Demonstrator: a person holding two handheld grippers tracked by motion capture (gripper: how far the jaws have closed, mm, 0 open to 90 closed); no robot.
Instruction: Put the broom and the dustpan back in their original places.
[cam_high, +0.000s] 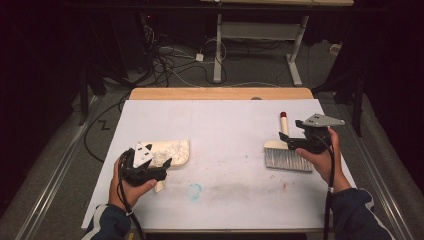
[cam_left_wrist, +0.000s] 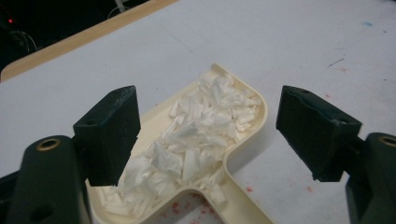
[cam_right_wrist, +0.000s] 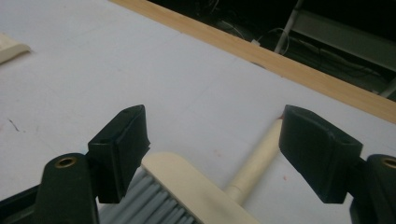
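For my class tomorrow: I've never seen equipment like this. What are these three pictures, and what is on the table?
A person holds hand-operated tongs in each hand. The high view looks down on the white table; the other two cameras ride on the tongs. The left tongs stand open over a cream plastic dustpan filled with white paper shreds. The right tongs stand open over a cream hand brush with grey bristles, which lies flat. Nothing is gripped.
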